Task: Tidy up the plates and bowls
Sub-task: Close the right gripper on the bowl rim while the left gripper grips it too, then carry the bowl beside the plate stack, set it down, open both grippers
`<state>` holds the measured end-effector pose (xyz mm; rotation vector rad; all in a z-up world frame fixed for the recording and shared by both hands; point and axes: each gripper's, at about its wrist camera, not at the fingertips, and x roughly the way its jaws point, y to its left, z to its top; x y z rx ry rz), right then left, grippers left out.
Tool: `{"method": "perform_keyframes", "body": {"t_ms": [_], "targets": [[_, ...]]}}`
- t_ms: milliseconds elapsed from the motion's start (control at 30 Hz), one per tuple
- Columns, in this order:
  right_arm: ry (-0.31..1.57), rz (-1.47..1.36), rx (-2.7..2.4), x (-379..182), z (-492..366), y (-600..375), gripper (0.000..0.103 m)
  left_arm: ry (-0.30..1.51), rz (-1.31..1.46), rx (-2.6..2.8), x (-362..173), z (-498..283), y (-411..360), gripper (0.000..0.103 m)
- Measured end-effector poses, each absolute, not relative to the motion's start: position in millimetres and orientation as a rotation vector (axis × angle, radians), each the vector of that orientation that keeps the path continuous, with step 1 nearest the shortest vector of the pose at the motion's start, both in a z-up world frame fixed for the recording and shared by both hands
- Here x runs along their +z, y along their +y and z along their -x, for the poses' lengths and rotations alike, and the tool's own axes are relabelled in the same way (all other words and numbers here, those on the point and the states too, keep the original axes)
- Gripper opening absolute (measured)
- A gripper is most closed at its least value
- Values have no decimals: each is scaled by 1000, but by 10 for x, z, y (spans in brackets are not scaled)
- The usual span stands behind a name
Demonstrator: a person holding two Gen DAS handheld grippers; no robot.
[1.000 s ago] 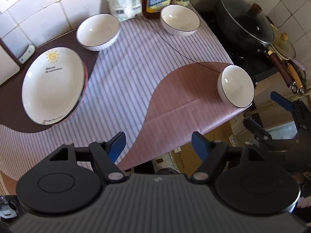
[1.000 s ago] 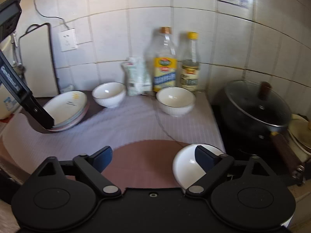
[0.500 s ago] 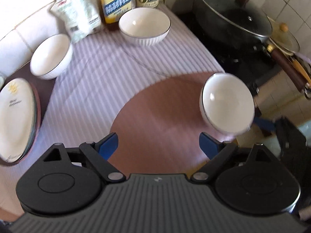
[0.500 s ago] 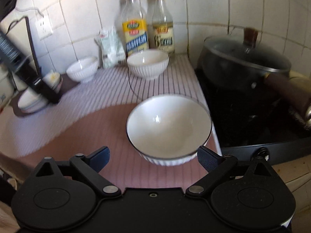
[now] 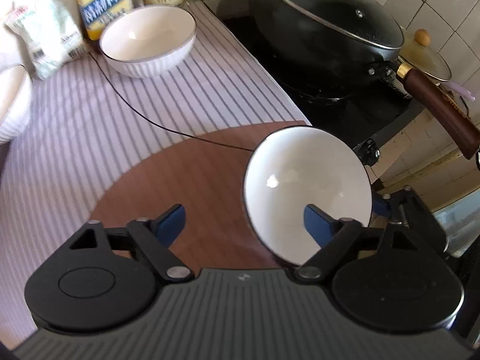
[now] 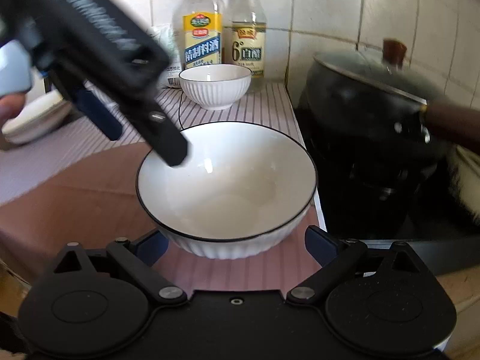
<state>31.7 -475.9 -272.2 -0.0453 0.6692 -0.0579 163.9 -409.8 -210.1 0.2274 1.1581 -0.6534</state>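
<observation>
Right wrist view, from left to right: the left gripper [image 6: 129, 114] reaches in from above, one finger [image 6: 168, 147] over the near bowl's [image 6: 225, 192] left rim; contact is unclear. That bowl sits on the striped mat [image 6: 270, 105] between the wide-spread fingers of the right gripper [image 6: 234, 240], which grip nothing. A second bowl [image 6: 214, 85] stands before two bottles [image 6: 202, 30]. Farthest right is a black pan [image 6: 369, 96]. Left wrist view shows its jaws wide apart and empty.

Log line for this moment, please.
right gripper: open, straddling near white black-rimmed ribbed bowl | left gripper: open, beside it | bowl: on mat
</observation>
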Motion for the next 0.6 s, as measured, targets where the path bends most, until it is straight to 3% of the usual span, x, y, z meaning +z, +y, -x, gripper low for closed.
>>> {"method": "perform_keyframes", "body": {"t_ms": [200,300,600], "targets": [[639,75,-43,-2784,-302,-4699,97,1264,-179,-645,-2321,-1693,-4142,22],[635,46,-31,-2795,-317,-4727,93,1271,-169,-656,-2366,-1691,-4123,14],[636,25,-13,-2813,-368,-4712,91,1285,-171,-626,-2316,-1703,-4069,13]]}}
